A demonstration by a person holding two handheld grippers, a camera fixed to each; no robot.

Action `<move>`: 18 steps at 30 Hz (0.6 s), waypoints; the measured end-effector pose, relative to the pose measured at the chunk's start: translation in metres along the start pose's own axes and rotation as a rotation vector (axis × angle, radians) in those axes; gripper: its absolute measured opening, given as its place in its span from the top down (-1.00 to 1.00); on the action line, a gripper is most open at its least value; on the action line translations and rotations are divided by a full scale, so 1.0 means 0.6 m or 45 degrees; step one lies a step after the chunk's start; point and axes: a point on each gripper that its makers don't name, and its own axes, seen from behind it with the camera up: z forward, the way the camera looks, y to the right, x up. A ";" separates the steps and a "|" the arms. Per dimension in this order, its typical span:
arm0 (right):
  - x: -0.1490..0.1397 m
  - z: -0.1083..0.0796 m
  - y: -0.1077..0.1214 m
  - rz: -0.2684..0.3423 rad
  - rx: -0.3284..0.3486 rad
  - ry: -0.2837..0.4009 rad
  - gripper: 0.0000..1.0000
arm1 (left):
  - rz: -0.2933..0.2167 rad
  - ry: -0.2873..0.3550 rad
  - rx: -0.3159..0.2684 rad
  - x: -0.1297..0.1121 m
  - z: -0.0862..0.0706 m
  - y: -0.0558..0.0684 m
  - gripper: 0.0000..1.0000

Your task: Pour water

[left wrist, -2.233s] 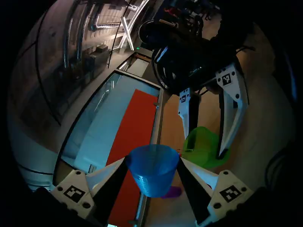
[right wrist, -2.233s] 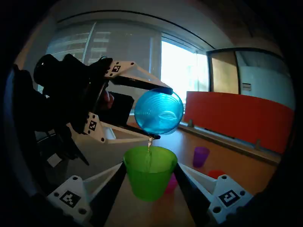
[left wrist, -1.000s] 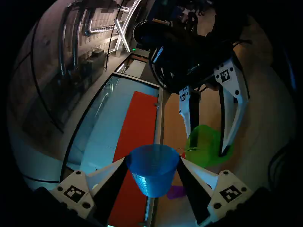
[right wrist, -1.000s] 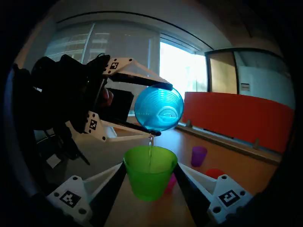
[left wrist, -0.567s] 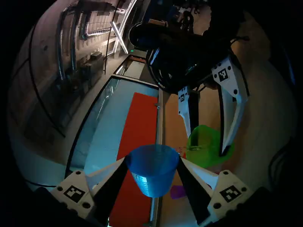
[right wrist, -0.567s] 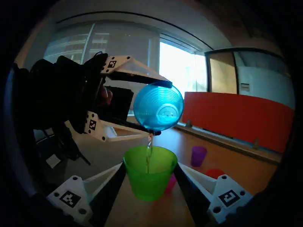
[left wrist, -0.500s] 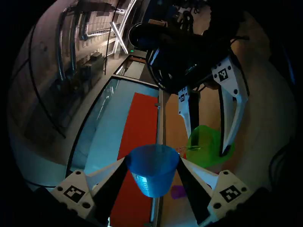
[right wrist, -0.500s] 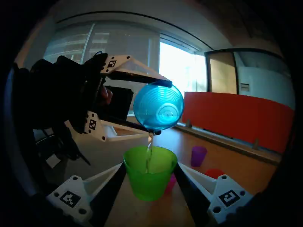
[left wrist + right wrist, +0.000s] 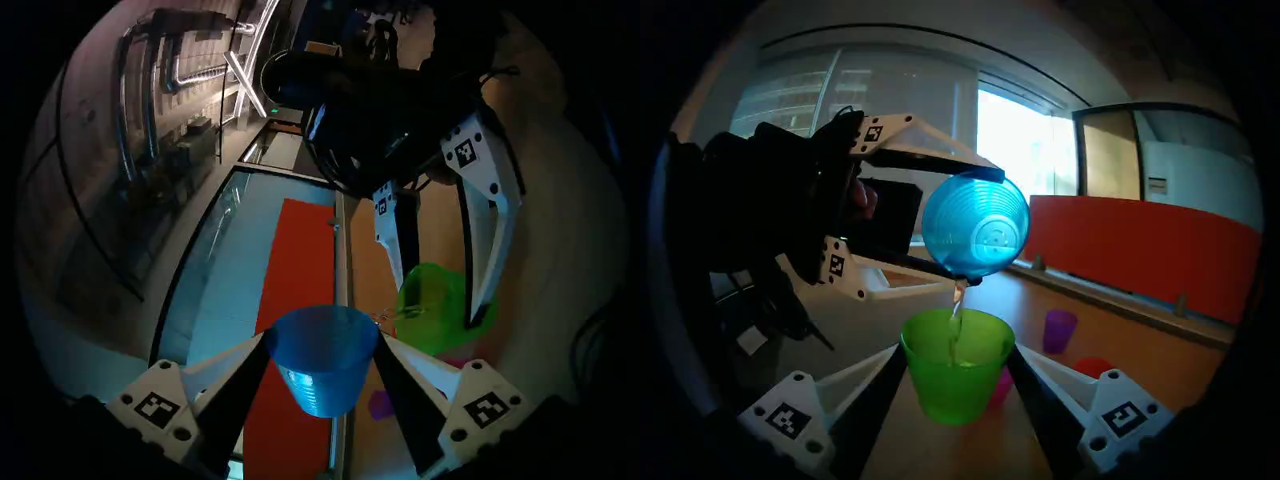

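Note:
My left gripper (image 9: 322,360) is shut on a blue plastic cup (image 9: 322,364). In the right gripper view that blue cup (image 9: 976,226) lies tipped on its side, its mouth toward me, with the left gripper (image 9: 980,226) clamped above and below it. A thin stream of water (image 9: 956,308) falls from its rim into a green cup (image 9: 957,364). My right gripper (image 9: 957,368) is shut on the green cup and holds it upright. In the left gripper view the green cup (image 9: 436,308) sits between the right gripper's white fingers (image 9: 490,232).
A purple cup (image 9: 1061,330), a red cup (image 9: 1093,367) and a pink cup (image 9: 1002,387) stand on the wooden table (image 9: 1128,340) behind the green cup. An orange partition (image 9: 1160,248) runs along the table's far edge, with bright windows (image 9: 1016,148) beyond.
The blue cup has tilted a little further over the green cup. Water keeps running and the level in the green cup has risen slightly. The right gripper has held still.

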 end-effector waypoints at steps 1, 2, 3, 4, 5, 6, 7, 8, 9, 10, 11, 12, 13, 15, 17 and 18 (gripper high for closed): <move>0.000 0.000 0.000 -0.001 0.000 0.000 -0.82 | 0.006 -0.001 0.001 0.000 0.001 0.000 -0.75; -0.001 -0.001 0.000 -0.001 -0.001 -0.001 -0.82 | 0.012 -0.001 0.003 -0.001 0.001 0.000 -0.75; -0.001 -0.001 0.000 -0.001 -0.001 -0.001 -0.82 | 0.017 -0.002 0.003 -0.001 0.002 0.000 -0.75; -0.001 -0.001 0.001 -0.001 -0.002 -0.001 -0.82 | 0.022 -0.002 0.002 -0.001 0.003 0.001 -0.75; -0.001 -0.001 0.001 -0.001 -0.003 0.000 -0.82 | 0.028 -0.002 0.001 -0.001 0.003 0.001 -0.75; -0.001 -0.001 0.001 -0.001 -0.003 0.000 -0.82 | 0.033 -0.002 0.001 -0.002 0.004 0.002 -0.75; -0.001 -0.001 0.001 -0.001 -0.003 0.000 -0.81 | 0.036 -0.003 0.002 -0.002 0.004 0.002 -0.75; -0.001 -0.001 0.001 -0.001 -0.002 -0.001 -0.81 | 0.041 -0.004 0.003 -0.003 0.004 0.002 -0.75; -0.001 -0.001 0.000 -0.002 -0.001 -0.001 -0.81 | 0.044 -0.005 0.004 -0.003 0.004 0.002 -0.75; 0.000 -0.001 0.000 -0.003 0.000 -0.001 -0.81 | 0.047 -0.005 0.007 -0.003 0.004 0.001 -0.75; 0.000 0.000 -0.001 -0.004 0.001 -0.001 -0.82 | 0.050 -0.006 0.010 -0.004 0.004 0.000 -0.75; 0.000 0.000 -0.002 -0.005 0.002 0.000 -0.82 | 0.054 -0.005 0.013 -0.003 0.004 -0.001 -0.75; 0.001 0.000 -0.002 -0.005 0.002 0.000 -0.82 | 0.058 -0.002 0.015 -0.002 0.005 -0.002 -0.75; 0.001 0.000 -0.003 -0.006 0.004 0.000 -0.82 | 0.068 0.003 0.019 0.000 0.005 -0.004 -0.75; 0.002 0.000 -0.003 -0.005 0.004 0.001 -0.82 | 0.077 0.006 0.023 0.001 0.005 -0.007 -0.75; 0.002 0.000 -0.003 -0.005 0.004 0.001 -0.82 | 0.082 0.007 0.025 0.002 0.006 -0.007 -0.75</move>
